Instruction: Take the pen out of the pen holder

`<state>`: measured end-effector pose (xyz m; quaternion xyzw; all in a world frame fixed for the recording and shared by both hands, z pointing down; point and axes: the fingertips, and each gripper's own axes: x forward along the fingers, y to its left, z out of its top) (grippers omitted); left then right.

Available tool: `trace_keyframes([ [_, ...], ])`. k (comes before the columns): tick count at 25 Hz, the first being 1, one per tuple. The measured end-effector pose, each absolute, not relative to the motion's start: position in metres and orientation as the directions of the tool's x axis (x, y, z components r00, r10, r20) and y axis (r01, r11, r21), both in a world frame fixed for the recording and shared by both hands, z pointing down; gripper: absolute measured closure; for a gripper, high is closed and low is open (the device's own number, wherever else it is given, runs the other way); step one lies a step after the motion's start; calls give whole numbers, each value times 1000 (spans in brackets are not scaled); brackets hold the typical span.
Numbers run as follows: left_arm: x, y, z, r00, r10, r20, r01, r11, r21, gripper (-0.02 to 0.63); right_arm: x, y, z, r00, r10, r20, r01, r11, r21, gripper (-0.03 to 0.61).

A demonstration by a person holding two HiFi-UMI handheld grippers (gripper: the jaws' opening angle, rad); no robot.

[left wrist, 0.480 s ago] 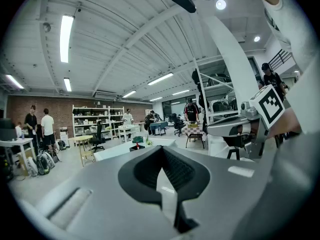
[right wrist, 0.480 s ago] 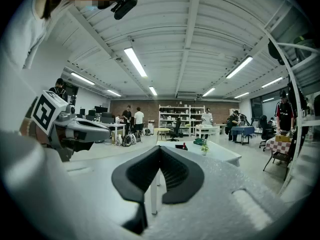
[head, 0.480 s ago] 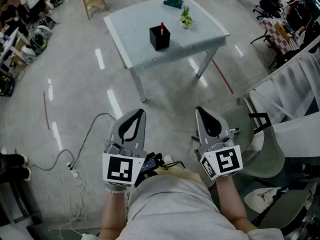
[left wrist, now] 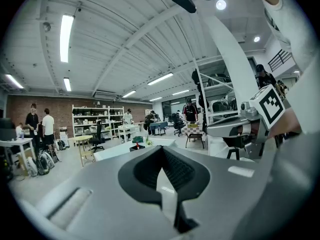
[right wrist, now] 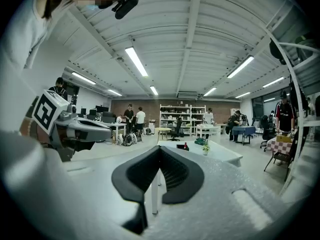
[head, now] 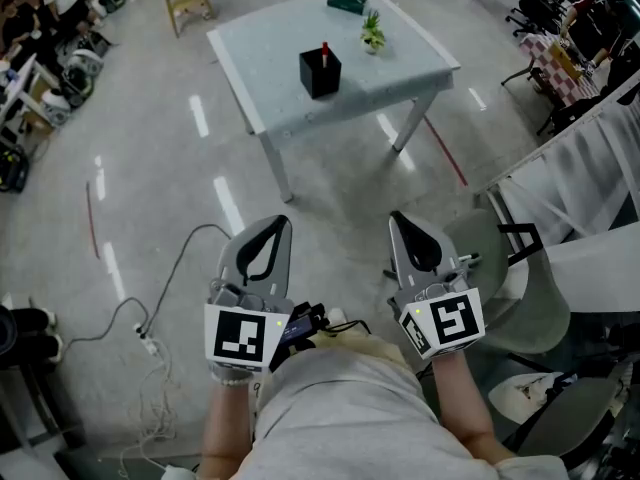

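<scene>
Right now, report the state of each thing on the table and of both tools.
pen holder: upright on the table.
pen: standing in the pen holder, red top showing.
potted plant: upright, apart from the pen holder.
green object: lying flat near the far edge.
left tool: shut, empty, short of the table.
right tool: shut, empty, short of the table.

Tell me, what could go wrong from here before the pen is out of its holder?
The thin loose cable lies on the floor beside the path to the pale grey table; a foot might catch it.
The small green potted plant stands near the black square pen holder holding the red pen; a careless reach might knock it over.
</scene>
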<state>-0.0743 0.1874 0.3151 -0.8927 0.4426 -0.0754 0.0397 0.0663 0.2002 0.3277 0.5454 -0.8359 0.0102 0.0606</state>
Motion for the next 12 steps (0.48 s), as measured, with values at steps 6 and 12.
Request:
trace_keyframes([
  [6, -75, 186, 314, 599, -795, 98, -783, -607, -139, 601, 68, 199, 325, -382, -917, 110, -920, 389, 43, 577],
  [12, -76, 187, 314, 602, -793, 94, -781, -609, -135, 601, 67, 201, 326, -384, -917, 112, -920, 390, 40, 577],
])
